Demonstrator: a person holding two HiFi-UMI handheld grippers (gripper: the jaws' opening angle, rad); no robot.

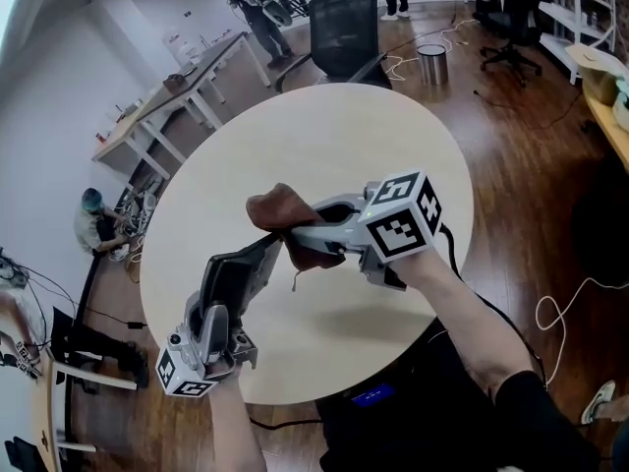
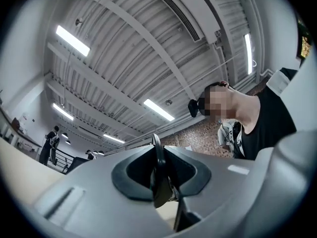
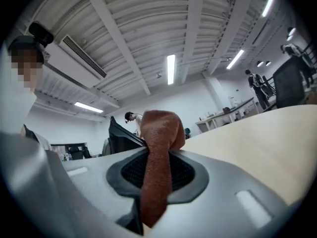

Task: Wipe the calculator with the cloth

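Two grips: calculator (image 1: 228,281) is clamped by left gripper (image 1: 265,259), cloth (image 1: 275,209) by right gripper (image 1: 319,234); calculator's broad face is shown only in head view.

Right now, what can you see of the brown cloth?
The cloth is rusty brown and fuzzy like a towel. The right gripper has its fingers shut on its middle, so a bunched lump sticks out past them and a tail with a loose thread hangs below. It is held up above the round table, right by the far end of the calculator; I cannot tell if they touch.
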